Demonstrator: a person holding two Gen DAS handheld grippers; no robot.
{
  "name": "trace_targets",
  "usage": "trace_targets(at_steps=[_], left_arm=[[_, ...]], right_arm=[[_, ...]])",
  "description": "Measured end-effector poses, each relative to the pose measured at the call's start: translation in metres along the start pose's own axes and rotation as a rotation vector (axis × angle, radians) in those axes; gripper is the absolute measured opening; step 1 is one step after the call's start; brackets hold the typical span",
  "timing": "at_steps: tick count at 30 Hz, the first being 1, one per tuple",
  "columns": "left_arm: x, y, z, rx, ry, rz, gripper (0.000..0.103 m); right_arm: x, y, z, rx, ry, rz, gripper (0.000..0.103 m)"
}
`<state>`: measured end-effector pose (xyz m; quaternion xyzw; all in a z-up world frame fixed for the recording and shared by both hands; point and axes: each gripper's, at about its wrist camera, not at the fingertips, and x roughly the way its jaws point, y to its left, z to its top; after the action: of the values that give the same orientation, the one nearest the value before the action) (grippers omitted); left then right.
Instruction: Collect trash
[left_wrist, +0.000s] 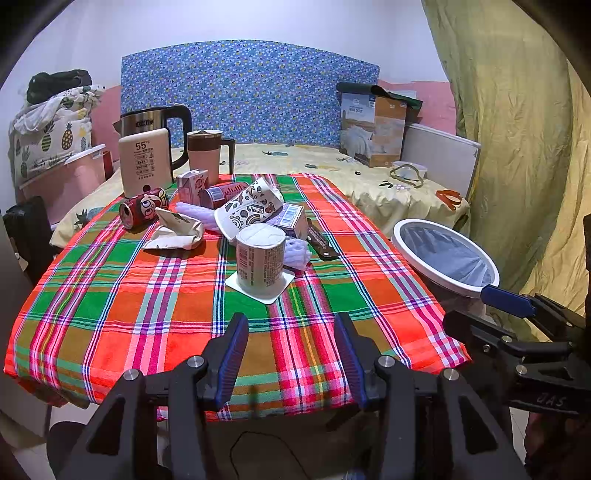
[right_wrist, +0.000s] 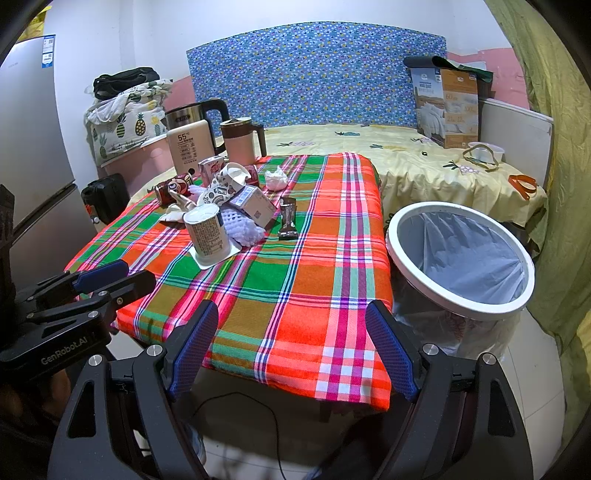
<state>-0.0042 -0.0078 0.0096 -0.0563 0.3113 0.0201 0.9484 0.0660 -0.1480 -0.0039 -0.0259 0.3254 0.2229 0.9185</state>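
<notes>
Trash lies heaped on the plaid tablecloth (left_wrist: 155, 295): an upturned yogurt cup (left_wrist: 260, 260), a patterned paper cup (left_wrist: 251, 210) on its side, a red can (left_wrist: 142, 212), a crumpled paper wrapper (left_wrist: 175, 229), small cartons, white foam netting (right_wrist: 245, 229), a brown snack wrapper (right_wrist: 287, 218) and a crumpled tissue (right_wrist: 275, 179). The white-rimmed bin (right_wrist: 460, 254) with a blue liner stands right of the table. My left gripper (left_wrist: 291, 321) is open and empty above the table's near edge. My right gripper (right_wrist: 293, 314) is open and empty, wider, near the front right corner.
A steel kettle (left_wrist: 155, 122), a cream box (left_wrist: 144, 166) and a pink jug (left_wrist: 205, 151) stand at the table's far left. A bed (right_wrist: 424, 162) with a cardboard box (right_wrist: 448, 107) lies behind. A green curtain (left_wrist: 517, 147) hangs at right. A fridge (right_wrist: 33, 147) is at left.
</notes>
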Motion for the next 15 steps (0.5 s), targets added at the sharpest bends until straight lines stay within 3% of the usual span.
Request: trace_targets(at_steps=[15], left_arm=[[0.0004, 0.0007, 0.0012, -0.003, 0.007, -0.013, 0.048]], right_arm=[[-0.0002, 0.0001, 0.0000, 0.000, 0.001, -0.001, 0.083]])
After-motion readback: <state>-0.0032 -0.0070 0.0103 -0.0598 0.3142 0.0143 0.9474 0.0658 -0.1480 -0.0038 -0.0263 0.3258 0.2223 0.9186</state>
